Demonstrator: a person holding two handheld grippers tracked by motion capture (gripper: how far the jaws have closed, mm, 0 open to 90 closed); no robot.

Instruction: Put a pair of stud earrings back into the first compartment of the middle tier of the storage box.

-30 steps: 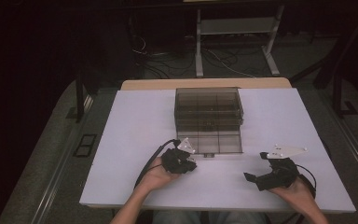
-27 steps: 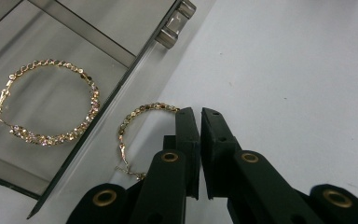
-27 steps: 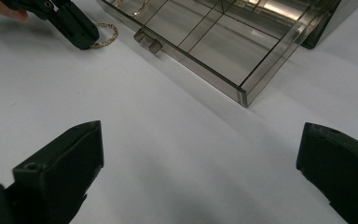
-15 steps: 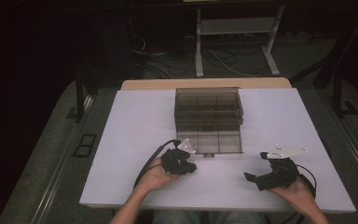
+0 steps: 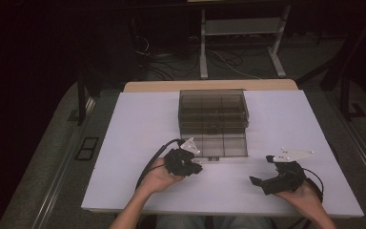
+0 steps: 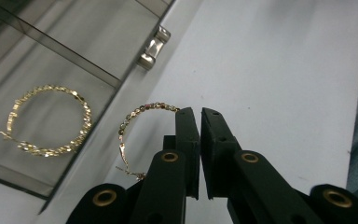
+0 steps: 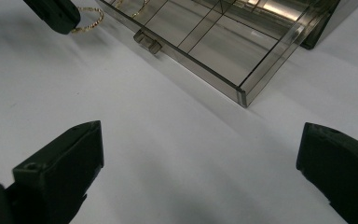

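Beside the drawer (image 6: 51, 56), left hand-held gripper (image 6: 200, 112) pinches a gold hoop earring (image 6: 135, 126); right hand-held gripper (image 7: 200, 154) gapes.

From my remote seat I see a white table (image 5: 124, 143) with a light wooden strip (image 5: 209, 85) along its far edge. Beyond it the room is dark; a grey metal stand (image 5: 240, 43) rises from the floor there on two splayed legs, and a tangle of cables (image 5: 171, 59) lies on the floor to its left. A dark post (image 5: 81, 98) stands just off the table's far left corner. On the floor left of the table I make out a small black frame with two openings (image 5: 86, 148). Grey carpet (image 5: 43, 167) runs along both sides.
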